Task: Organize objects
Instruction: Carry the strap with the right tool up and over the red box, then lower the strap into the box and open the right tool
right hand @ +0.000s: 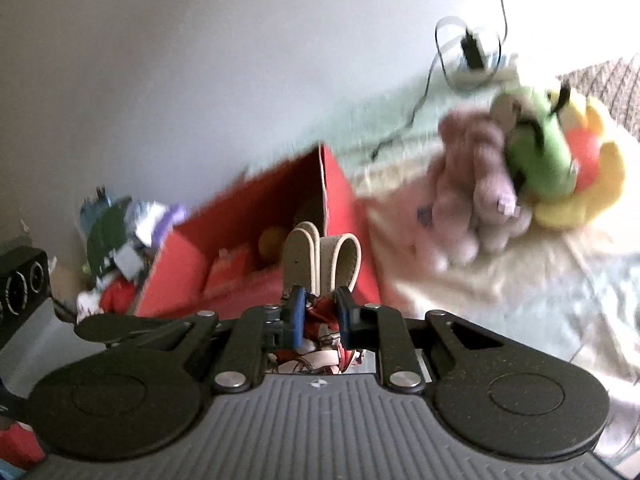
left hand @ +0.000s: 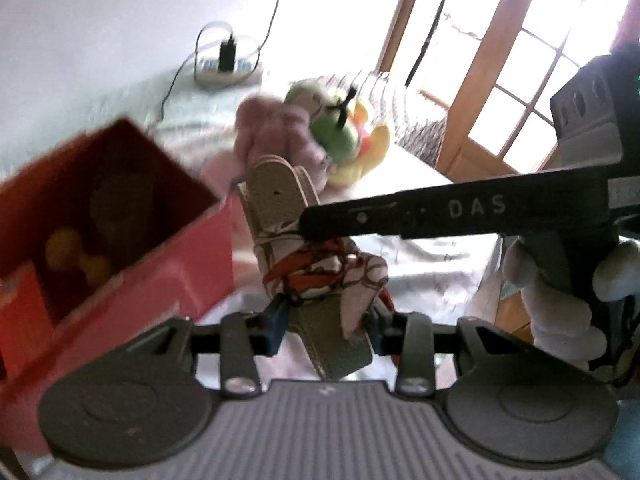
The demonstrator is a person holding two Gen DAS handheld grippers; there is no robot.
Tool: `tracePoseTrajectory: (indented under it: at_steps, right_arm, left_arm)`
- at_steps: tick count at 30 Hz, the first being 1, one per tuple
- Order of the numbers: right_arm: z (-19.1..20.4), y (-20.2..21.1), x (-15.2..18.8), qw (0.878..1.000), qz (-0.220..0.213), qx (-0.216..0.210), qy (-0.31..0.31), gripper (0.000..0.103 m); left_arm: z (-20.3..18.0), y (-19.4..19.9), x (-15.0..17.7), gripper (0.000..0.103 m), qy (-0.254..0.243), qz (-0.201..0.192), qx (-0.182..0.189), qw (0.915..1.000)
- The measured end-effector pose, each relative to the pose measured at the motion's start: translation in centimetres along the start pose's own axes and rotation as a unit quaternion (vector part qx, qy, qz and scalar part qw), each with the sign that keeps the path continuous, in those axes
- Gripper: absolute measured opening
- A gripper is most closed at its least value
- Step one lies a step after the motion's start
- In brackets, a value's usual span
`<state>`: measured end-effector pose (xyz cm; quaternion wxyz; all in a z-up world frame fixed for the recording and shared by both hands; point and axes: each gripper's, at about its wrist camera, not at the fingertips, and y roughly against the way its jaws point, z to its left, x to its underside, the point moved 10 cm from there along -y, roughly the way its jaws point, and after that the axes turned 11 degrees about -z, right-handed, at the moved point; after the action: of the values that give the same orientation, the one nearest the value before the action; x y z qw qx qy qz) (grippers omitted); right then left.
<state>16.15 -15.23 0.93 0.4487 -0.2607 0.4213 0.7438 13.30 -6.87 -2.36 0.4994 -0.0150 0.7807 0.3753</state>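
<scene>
Both grippers hold one bundle: a folded beige leather belt (left hand: 276, 196) wrapped in a red-and-white patterned scarf (left hand: 320, 272). My left gripper (left hand: 330, 316) is shut on its lower part. My right gripper (right hand: 318, 312) is shut on the scarf-wrapped middle, with the belt loops (right hand: 320, 256) sticking up between the blue pads. In the left wrist view the right gripper's black finger (left hand: 440, 210) crosses from the right onto the bundle. An open red box (left hand: 116, 216) stands left of the bundle, with a yellow object inside; it also shows in the right wrist view (right hand: 256, 240).
A pink plush toy (left hand: 272, 136) and a green-yellow plush toy (left hand: 344, 136) lie on the pale cloth-covered surface (left hand: 420, 252) beyond. A power strip with a black charger (left hand: 228, 60) sits by the wall. A clutter pile (right hand: 116, 240) lies left of the box. A glazed wooden door (left hand: 520, 60) is at right.
</scene>
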Motion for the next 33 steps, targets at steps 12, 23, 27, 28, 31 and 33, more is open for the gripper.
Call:
tracePoseTrajectory:
  at_steps: [12,23,27,28,31,33]
  right_arm:
    - [7.2,-6.4,-6.2,0.991,-0.055,-0.098,0.070,0.013]
    - [9.4,-16.1,-3.0,0.991,0.025,-0.116,0.055,0.012]
    - [9.4,-18.7,-1.3,0.992,0.050,-0.108,0.050,0.012]
    - [9.4,-19.1,-0.9,0.992,0.057,-0.105,0.049,0.012]
    - [8.9,-20.5,0.5,0.992,0.083,-0.090,0.042,0.011]
    - [8.4,-21.4,1.4,0.991,0.103,-0.077,0.037,0.010]
  left_arm:
    - [6.7,3.2,-6.9,0.041,0.014,-0.075,-0.074,0.9943]
    - [16.4,2.2,-5.0,0.041,0.077,-0.042,-0.145,0.9855]
    - [18.8,0.9,-3.6,0.041,0.097,-0.019,-0.160,0.9821]
    - [19.4,0.8,-3.2,0.041,0.104,-0.013,-0.161,0.9814]
    - [20.8,0.2,-2.0,0.039,0.121,0.009,-0.166,0.9786]
    - [21.2,0.0,-1.2,0.039,0.127,0.023,-0.170,0.9769]
